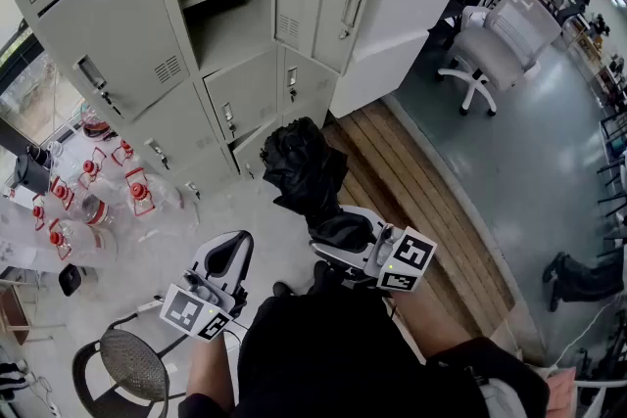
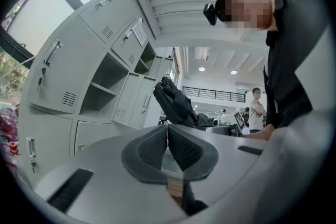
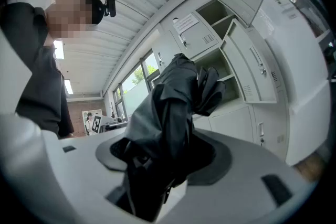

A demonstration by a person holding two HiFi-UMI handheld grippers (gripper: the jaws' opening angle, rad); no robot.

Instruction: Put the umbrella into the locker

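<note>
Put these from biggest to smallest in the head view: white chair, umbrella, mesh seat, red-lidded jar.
1. white chair and umbrella: about alike, and the umbrella is nearer the camera, so unranked
2. mesh seat
3. red-lidded jar

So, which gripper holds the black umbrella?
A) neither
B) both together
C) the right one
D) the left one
C: the right gripper is closed on the umbrella, while the left gripper is shut with nothing between its jaws.

Bright even daylight, window glare, soft shadows, strong fisheye bending, edges dark, perhaps slightly soft.
</note>
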